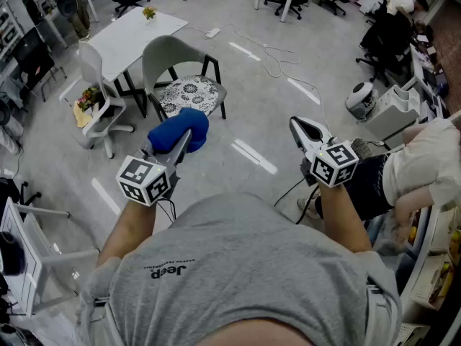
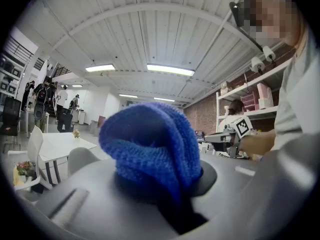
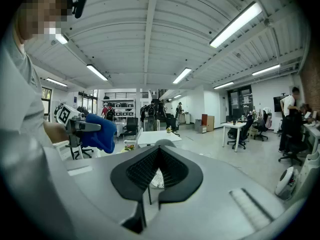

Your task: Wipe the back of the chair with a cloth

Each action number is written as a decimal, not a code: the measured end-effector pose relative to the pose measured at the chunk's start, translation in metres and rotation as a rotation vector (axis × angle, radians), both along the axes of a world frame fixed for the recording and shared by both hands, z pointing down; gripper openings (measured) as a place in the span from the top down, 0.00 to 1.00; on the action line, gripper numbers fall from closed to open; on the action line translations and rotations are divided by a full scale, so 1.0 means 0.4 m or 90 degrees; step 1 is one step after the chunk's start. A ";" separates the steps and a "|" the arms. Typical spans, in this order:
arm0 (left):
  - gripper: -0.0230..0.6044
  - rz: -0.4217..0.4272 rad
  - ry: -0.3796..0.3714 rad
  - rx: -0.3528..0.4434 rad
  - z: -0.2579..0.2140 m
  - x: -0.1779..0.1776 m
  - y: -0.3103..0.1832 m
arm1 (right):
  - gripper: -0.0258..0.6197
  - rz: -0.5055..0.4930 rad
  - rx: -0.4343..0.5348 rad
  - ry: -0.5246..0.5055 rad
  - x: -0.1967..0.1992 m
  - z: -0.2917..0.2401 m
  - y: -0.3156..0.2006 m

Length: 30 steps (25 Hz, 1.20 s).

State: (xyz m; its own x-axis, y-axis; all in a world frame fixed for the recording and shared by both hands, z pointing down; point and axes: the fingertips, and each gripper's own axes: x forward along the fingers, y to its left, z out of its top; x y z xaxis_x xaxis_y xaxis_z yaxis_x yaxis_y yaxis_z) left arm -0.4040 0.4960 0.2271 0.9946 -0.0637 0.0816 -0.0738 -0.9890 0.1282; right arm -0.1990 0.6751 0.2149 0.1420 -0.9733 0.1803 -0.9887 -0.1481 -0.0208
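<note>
Head view: the left gripper (image 1: 175, 150) is clamped on a bunched blue cloth (image 1: 181, 127), held in the air on the near side of the grey chair (image 1: 164, 52) and not touching its back. The right gripper (image 1: 304, 130) is well off to the side, its jaws drawn together on nothing.

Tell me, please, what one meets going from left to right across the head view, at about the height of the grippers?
White chair → blue cloth clamped in the left gripper → right gripper, shut and empty → white appliance on the floor → seated person.
</note>
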 end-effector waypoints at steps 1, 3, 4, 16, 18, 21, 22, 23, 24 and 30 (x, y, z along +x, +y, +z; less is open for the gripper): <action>0.74 0.000 0.000 0.001 -0.001 0.001 -0.002 | 0.96 0.000 0.001 0.001 0.001 -0.002 0.000; 0.74 -0.001 0.000 0.003 -0.004 0.003 -0.003 | 0.96 0.000 0.002 0.003 0.003 -0.005 0.000; 0.74 -0.001 0.000 0.003 -0.005 0.004 -0.003 | 0.96 0.000 0.003 0.004 0.005 -0.007 0.001; 0.74 -0.012 -0.001 0.006 -0.012 0.018 0.027 | 0.96 -0.021 0.015 -0.002 0.017 -0.024 0.017; 0.74 -0.018 -0.002 0.008 -0.016 0.023 0.041 | 0.96 -0.026 0.024 0.000 0.025 -0.035 0.026; 0.74 -0.027 -0.003 0.009 -0.021 0.039 0.068 | 0.96 -0.035 0.030 0.007 0.044 -0.047 0.047; 0.74 -0.031 -0.002 0.009 -0.022 0.046 0.079 | 0.96 -0.038 0.030 0.009 0.052 -0.049 0.056; 0.74 -0.034 -0.002 0.009 -0.023 0.055 0.091 | 0.96 -0.041 0.030 0.011 0.061 -0.051 0.066; 0.74 -0.038 -0.001 0.009 -0.023 0.064 0.106 | 0.96 -0.044 0.030 0.013 0.071 -0.051 0.077; 0.74 -0.053 0.005 0.011 -0.006 0.127 0.201 | 0.96 -0.073 0.036 0.016 0.123 -0.044 0.142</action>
State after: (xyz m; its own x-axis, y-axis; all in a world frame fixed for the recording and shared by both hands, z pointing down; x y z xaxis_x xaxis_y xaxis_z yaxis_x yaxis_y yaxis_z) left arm -0.3533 0.5764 0.2245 0.9865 -0.1469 0.0725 -0.1545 -0.9816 0.1126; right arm -0.1497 0.7318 0.1974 0.0330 -0.9920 0.1219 -0.9994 -0.0333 -0.0005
